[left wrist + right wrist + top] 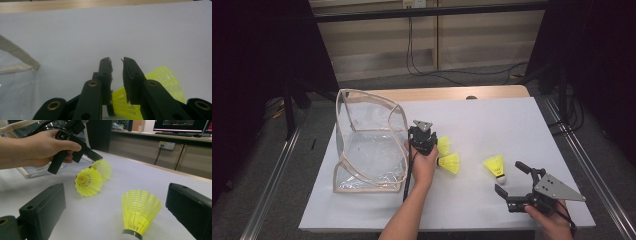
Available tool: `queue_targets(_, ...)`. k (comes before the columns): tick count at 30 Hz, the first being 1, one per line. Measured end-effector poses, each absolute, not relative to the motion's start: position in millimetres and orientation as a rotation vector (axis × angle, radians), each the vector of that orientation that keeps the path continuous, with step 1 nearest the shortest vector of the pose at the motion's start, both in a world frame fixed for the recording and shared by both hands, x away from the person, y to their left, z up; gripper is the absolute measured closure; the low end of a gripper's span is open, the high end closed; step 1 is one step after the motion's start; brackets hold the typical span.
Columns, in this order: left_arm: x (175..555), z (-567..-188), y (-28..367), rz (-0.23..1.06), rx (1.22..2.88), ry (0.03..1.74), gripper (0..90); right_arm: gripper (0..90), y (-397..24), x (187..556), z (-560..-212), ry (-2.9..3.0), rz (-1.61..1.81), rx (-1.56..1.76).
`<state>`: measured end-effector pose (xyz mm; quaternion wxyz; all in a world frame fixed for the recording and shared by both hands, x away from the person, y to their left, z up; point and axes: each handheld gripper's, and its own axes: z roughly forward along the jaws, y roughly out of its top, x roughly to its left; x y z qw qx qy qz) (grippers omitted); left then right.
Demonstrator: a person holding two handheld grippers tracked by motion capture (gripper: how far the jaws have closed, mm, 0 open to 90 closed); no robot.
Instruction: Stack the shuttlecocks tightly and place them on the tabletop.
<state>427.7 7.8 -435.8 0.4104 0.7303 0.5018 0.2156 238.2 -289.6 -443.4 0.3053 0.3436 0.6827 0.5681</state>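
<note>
Three yellow shuttlecocks lie on the white table. One shuttlecock (443, 145) (103, 168) (165, 80) lies under and beside my left gripper (432, 142) (116, 62) (97, 158), whose jaws stand a narrow gap apart with bare table showing between the tips. A second shuttlecock (449, 163) (89, 181) rests just beside the left hand. The third shuttlecock (495, 165) (140, 212) stands cork toward my right gripper (509, 177) (116, 195), which is wide open with the shuttlecock ahead of its jaws, untouched.
A clear plastic pouch with beige trim (367, 145) (15, 82) stands open at the left, close to the left gripper. The white sheet (492, 120) covers the table up to a wooden far edge (452, 93). Cables trail on the floor beyond.
</note>
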Motion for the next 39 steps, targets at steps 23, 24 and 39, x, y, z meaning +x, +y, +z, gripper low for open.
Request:
queue_targets(23,393,-416,1,0.401,1.878,1.085,80.0,2.5,-290,238,-444,1.807,1.504,0.907)
queue_targets(24,392,-416,1,0.397,1.882,1.084,80.5,2.5,-290,238,-444,1.807,1.502,0.909)
queue_targets(39,400,-425,-4,0.391,1.852,1.120,79.1,2.5,-290,238,-444,1.808,1.500,0.906)
